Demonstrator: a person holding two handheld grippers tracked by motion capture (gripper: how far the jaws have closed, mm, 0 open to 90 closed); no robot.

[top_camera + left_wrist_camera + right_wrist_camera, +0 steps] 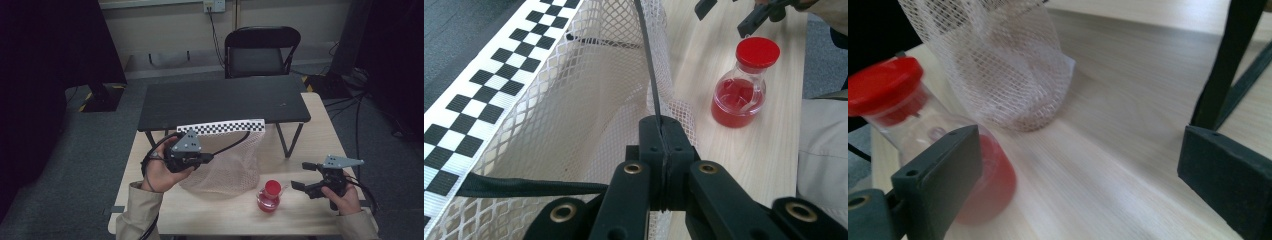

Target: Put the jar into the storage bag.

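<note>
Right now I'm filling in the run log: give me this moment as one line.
left tool: shut on mesh bag strap | right tool: open, beside red-capped flask | flask: upright on table, outside bag

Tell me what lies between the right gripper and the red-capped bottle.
Nothing: in the high view only bare tabletop separates the open right gripper from the bottle.

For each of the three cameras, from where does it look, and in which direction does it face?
High view: above the person's side, looking forward and down on the table; both forearms show, with the left gripper and right gripper.
Left gripper view: rides the left gripper, looking along its shut jaws, clamped on the mesh bag.
Right gripper view: rides the right gripper, low over the table, its jaws open.
Shared: all show the red-capped bottle.
</note>
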